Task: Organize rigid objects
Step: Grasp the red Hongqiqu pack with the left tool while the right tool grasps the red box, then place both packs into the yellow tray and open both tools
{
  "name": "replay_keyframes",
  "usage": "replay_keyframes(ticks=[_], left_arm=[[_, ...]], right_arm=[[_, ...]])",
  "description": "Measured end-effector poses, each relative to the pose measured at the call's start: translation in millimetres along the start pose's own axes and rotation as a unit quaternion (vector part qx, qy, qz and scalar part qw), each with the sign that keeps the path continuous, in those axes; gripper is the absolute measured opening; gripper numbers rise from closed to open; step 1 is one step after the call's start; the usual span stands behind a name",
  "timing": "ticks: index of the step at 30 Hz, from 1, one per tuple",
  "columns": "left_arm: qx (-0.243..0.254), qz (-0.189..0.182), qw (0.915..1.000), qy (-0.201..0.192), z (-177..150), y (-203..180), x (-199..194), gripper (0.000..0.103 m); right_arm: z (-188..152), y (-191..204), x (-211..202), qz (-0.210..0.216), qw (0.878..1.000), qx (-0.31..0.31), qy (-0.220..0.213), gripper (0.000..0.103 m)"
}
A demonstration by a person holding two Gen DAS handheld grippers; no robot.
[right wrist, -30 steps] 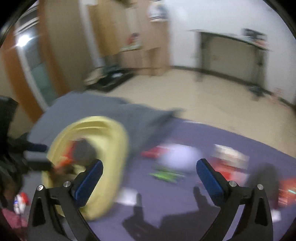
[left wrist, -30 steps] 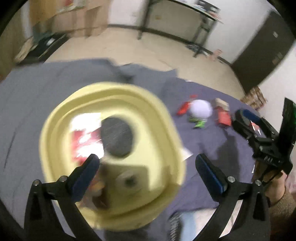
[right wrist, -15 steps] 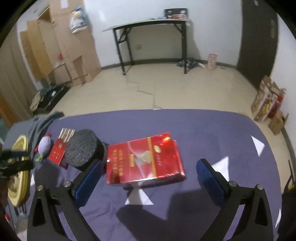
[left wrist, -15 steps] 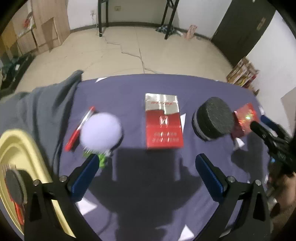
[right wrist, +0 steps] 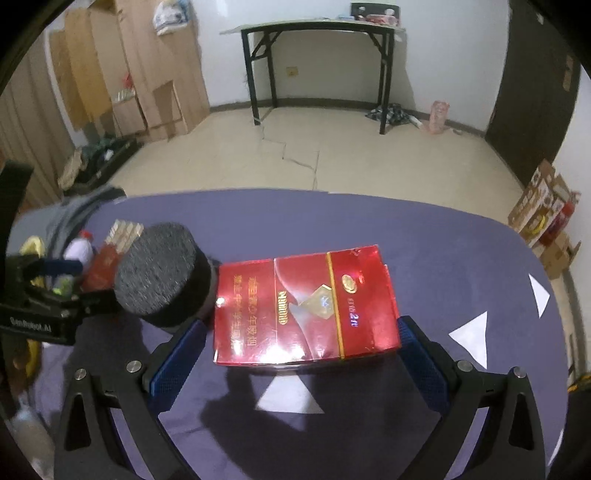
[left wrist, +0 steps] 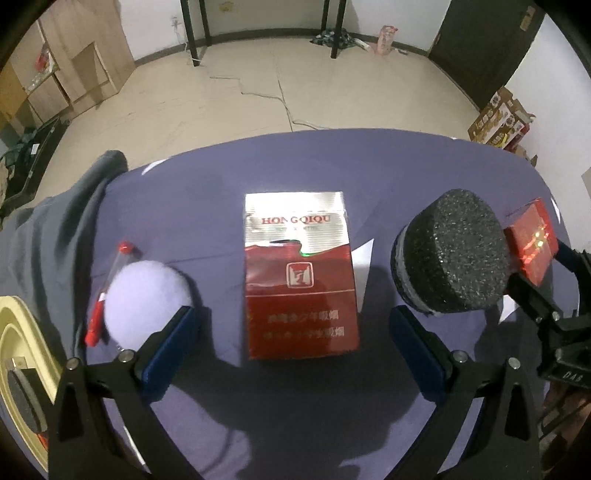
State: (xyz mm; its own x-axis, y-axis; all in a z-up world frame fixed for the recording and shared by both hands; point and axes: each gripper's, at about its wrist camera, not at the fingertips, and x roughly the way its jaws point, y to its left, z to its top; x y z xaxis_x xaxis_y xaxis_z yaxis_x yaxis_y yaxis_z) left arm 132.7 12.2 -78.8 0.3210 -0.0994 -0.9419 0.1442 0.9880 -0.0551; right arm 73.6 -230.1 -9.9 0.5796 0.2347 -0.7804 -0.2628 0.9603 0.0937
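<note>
Red cigarette packs lie before each tool: left gripper (left wrist: 291, 354) and right gripper (right wrist: 301, 363) both spread wide, empty.

A cracked beige floor (right wrist: 306, 155) is stretching back to white walls (right wrist: 443, 66), where a black-legged folding desk (right wrist: 317, 29) is standing with clutter on its top. Flattened cardboard sheets (right wrist: 147, 74) are leaning along the left side, while a dark door (right wrist: 532, 92) is closing off the right. Printed cartons (right wrist: 543, 221) are sitting on the floor near that door.
</note>
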Motion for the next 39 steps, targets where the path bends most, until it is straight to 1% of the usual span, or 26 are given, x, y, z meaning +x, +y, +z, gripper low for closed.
replay_keyframes(ticks=[1,2,3,5,6,7,10,12,14,16,19,21,24,26,28,30,31,32,33,34,37,39], left_arm=[[-0.004,-0.001,1.0000,0.003,0,1,3,0.099],[-0.007,-0.004,1.0000,0.005,-1,1,4,0.091],[-0.010,-0.007,0.9999,0.007,0,2,6,0.087],[-0.015,-0.003,0.9999,0.008,0,5,8,0.068],[-0.016,-0.002,0.9999,0.003,0,6,6,0.061],[-0.017,-0.006,0.9998,-0.005,0,8,3,0.057],[-0.027,-0.031,0.9991,-0.012,-1,13,-7,0.057],[-0.027,-0.031,0.9989,-0.024,-4,16,-17,0.057],[-0.028,-0.045,0.9980,-0.035,-11,20,-35,0.057],[-0.038,-0.056,0.9962,-0.055,-24,31,-62,0.057],[-0.064,-0.061,0.9927,-0.082,-50,65,-108,0.057],[-0.088,-0.049,0.9903,-0.096,-69,97,-139,0.057],[-0.126,-0.005,0.9865,-0.104,-103,152,-181,0.057],[-0.163,0.035,0.9797,-0.112,-129,194,-203,0.057],[-0.206,0.061,0.9702,-0.111,-154,235,-214,0.057],[-0.230,0.078,0.9648,-0.102,-169,264,-214,0.057],[-0.239,0.086,0.9627,-0.094,-176,277,-209,0.057],[-0.246,0.086,0.9618,-0.085,-179,289,-202,0.057],[-0.252,0.082,0.9614,-0.076,-181,297,-194,0.057],[-0.258,0.075,0.9607,-0.069,-182,306,-183,0.057],[-0.280,0.058,0.9574,-0.042,-182,327,-148,0.057],[-0.282,0.058,0.9574,-0.024,-179,327,-129,0.057]], right_arm=[[-2,3,4,-0.007,1.000,-0.006,0.003,0.103],[-3,6,8,-0.014,1.000,-0.011,0.005,0.103],[-2,6,9,-0.017,1.000,-0.013,0.003,0.103],[0,5,8,-0.019,1.000,-0.016,-0.008,0.102],[1,5,8,-0.017,1.000,-0.016,-0.011,0.098],[3,8,13,-0.014,1.000,-0.018,-0.013,0.091],[2,10,17,-0.017,0.999,-0.025,-0.019,0.090],[0,9,15,-0.012,1.000,-0.019,-0.022,0.090],[-2,9,4,-0.012,0.999,-0.015,-0.042,0.090],[-4,7,-7,-0.009,0.998,-0.013,-0.058,0.089],[-4,11,-28,0.010,0.997,-0.017,-0.075,0.089],[-1,28,-42,0.028,0.995,-0.036,-0.085,0.089],[6,69,-61,0.073,0.989,-0.072,-0.107,0.089],[9,107,-67,0.111,0.982,-0.103,-0.109,0.089],[8,166,-69,0.152,0.971,-0.152,-0.101,0.089],[4,212,-68,0.185,0.961,-0.186,-0.090,0.089],[-2,242,-66,0.203,0.953,-0.208,-0.081,0.089],[-6,259,-64,0.210,0.949,-0.222,-0.074,0.089],[-16,293,-59,0.225,0.941,-0.247,-0.059,0.089],[-21,307,-58,0.231,0.937,-0.257,-0.052,0.089],[-51,376,-48,0.247,0.914,-0.320,-0.022,0.089],[-63,405,-37,0.245,0.908,-0.341,-0.005,0.089]])
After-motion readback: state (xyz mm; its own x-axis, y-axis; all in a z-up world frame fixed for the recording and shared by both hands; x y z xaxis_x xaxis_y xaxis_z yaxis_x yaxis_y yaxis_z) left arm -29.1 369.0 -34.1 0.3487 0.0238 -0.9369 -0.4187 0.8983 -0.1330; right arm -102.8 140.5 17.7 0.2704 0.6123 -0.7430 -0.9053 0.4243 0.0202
